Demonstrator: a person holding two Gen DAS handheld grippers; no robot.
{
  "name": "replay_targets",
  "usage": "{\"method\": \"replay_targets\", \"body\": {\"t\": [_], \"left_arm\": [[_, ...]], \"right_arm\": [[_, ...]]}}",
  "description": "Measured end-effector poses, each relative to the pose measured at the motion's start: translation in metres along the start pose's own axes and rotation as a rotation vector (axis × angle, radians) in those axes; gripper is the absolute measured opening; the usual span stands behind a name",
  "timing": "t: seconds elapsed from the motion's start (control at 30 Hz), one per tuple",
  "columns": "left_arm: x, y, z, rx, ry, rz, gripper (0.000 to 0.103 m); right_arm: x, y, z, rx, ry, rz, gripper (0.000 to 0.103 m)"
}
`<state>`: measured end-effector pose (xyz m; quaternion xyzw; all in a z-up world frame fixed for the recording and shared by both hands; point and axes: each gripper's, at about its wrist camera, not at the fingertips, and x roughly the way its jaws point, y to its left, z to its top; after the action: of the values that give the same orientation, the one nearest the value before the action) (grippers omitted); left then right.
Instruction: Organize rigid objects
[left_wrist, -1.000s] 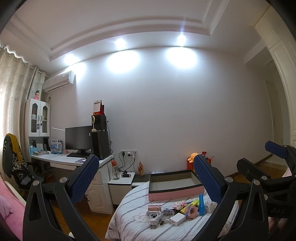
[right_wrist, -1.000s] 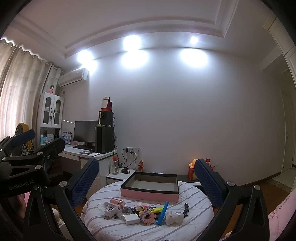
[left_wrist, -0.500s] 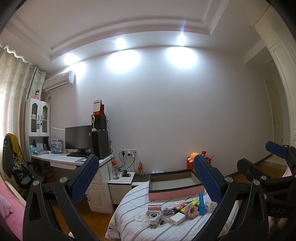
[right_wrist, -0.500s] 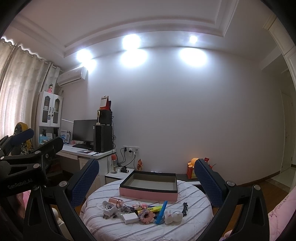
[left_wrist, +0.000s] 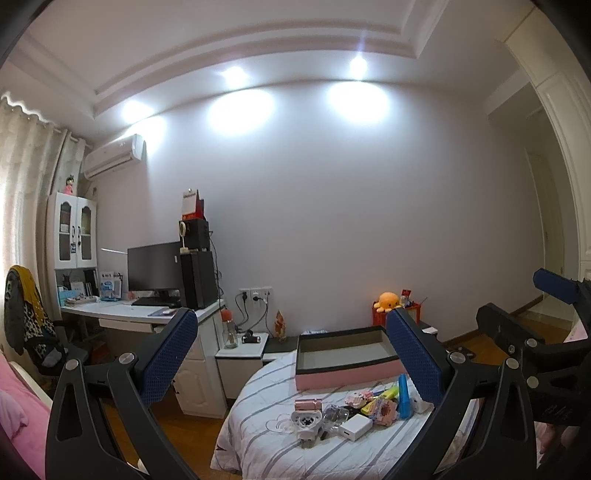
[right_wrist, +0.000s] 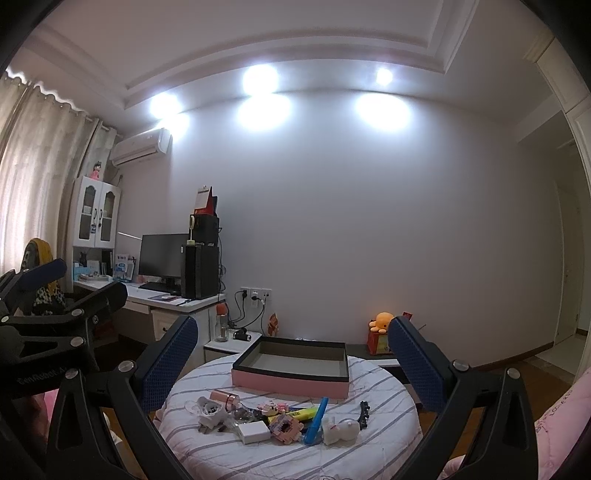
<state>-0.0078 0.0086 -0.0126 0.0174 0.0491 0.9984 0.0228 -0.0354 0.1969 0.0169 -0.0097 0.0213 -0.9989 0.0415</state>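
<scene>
A round table with a striped cloth (right_wrist: 376, 439) holds an open pink box with a dark rim (right_wrist: 291, 382) at its far side and a pile of small items in front: a white charger block (right_wrist: 253, 432), a blue tube (right_wrist: 316, 415), a pink block toy (right_wrist: 284, 428), a white figure (right_wrist: 338, 430). The box (left_wrist: 343, 373) and pile (left_wrist: 354, 410) also show in the left wrist view. My left gripper (left_wrist: 291, 354) and my right gripper (right_wrist: 291, 362) are open and empty, held well short of the table.
A white desk (right_wrist: 162, 299) with a monitor (right_wrist: 160, 258) and black speakers stands at the left. A low nightstand (left_wrist: 242, 350) with a bottle is behind the table. An orange plush (right_wrist: 382, 321) sits on a red box. Pink bedding (right_wrist: 561, 417) lies at the right.
Both views have shifted slightly; the table sits a little lower and nearer in the right wrist view. Both grippers stay open and empty.
</scene>
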Motion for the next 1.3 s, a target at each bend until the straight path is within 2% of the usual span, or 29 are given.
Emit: {"method": "replay_targets", "body": {"t": [0.2,0.4,0.6,0.87,1.03,1.13,1.3], "left_arm": [[0.022,-0.002,-0.015,-0.008,0.062,-0.02,0.103],[0.063,-0.002,-0.045,-0.029,0.18,-0.036,0.103],[0.111,-0.002,-0.079,-0.065,0.303,-0.048,0.103],[0.17,-0.015,-0.133,-0.016,0.481,-0.043,0.103],[0.203,-0.01,-0.176,0.002,0.628,-0.035,0.103],[0.215,-0.006,-0.196,-0.004,0.693,-0.056,0.103],[0.231,-0.001,-0.214,-0.033,0.734,-0.045,0.103]], "right_arm": [[0.012,-0.004,-0.01,0.011,0.037,0.002,0.103],[0.041,-0.012,-0.029,0.028,0.112,0.0,0.103],[0.083,-0.027,-0.063,0.063,0.233,-0.016,0.103],[0.138,-0.05,-0.115,0.103,0.394,-0.022,0.103],[0.165,-0.062,-0.148,0.122,0.498,-0.039,0.103],[0.179,-0.071,-0.168,0.142,0.556,-0.048,0.103],[0.196,-0.076,-0.188,0.148,0.614,-0.043,0.103]]}}
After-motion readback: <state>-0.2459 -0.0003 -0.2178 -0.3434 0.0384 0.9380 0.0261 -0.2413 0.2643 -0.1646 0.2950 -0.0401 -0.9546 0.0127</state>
